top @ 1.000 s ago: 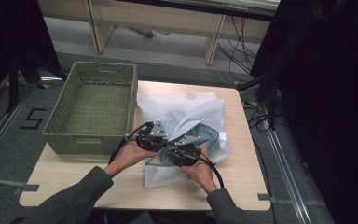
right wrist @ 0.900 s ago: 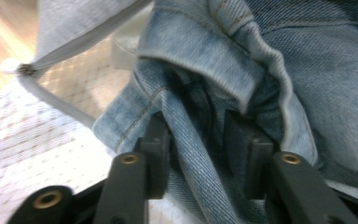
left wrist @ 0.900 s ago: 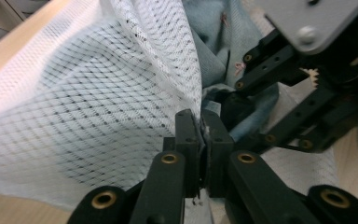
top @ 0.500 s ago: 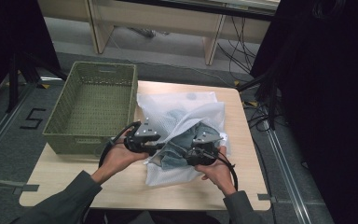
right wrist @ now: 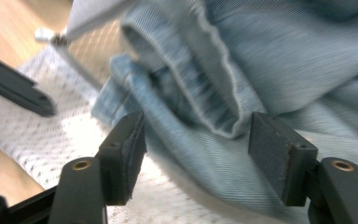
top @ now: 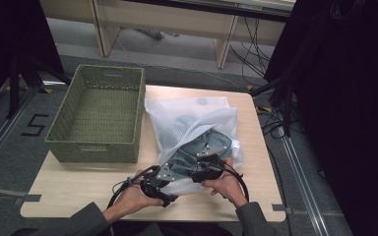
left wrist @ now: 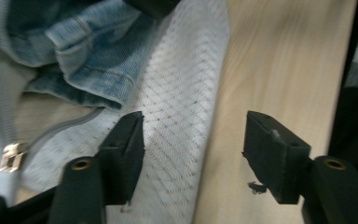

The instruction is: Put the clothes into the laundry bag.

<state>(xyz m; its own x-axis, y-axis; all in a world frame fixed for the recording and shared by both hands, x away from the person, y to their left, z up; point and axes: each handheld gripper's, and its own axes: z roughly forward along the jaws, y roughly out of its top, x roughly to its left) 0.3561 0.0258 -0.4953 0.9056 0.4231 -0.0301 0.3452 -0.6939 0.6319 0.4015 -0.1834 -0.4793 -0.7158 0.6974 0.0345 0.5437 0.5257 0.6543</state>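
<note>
On the pale wooden table (top: 78, 184) in front of me, a green woven basket (top: 98, 115) stands at the left, its rim just beside the white mesh bag (top: 187, 115) that lies down the middle toward my near edge. Black drapes close off the right side, and a wooden bench stands on the floor beyond the far edge. The bag is a soft diamond-net fabric with a zip and a gold pull (left wrist: 10, 156) at its mouth; faded blue jeans (right wrist: 270, 60), ribbed denim with stitched hems, spill out of that opening. My left gripper (left wrist: 193, 156) sits low at the bag's near corner, jaws apart and just been opening, straddling the mesh edge and bare wood without pressing either. My right gripper (right wrist: 196, 154), just beside it, also has its jaws apart and has been opening, a folded denim hem lying loose between the pads.
</note>
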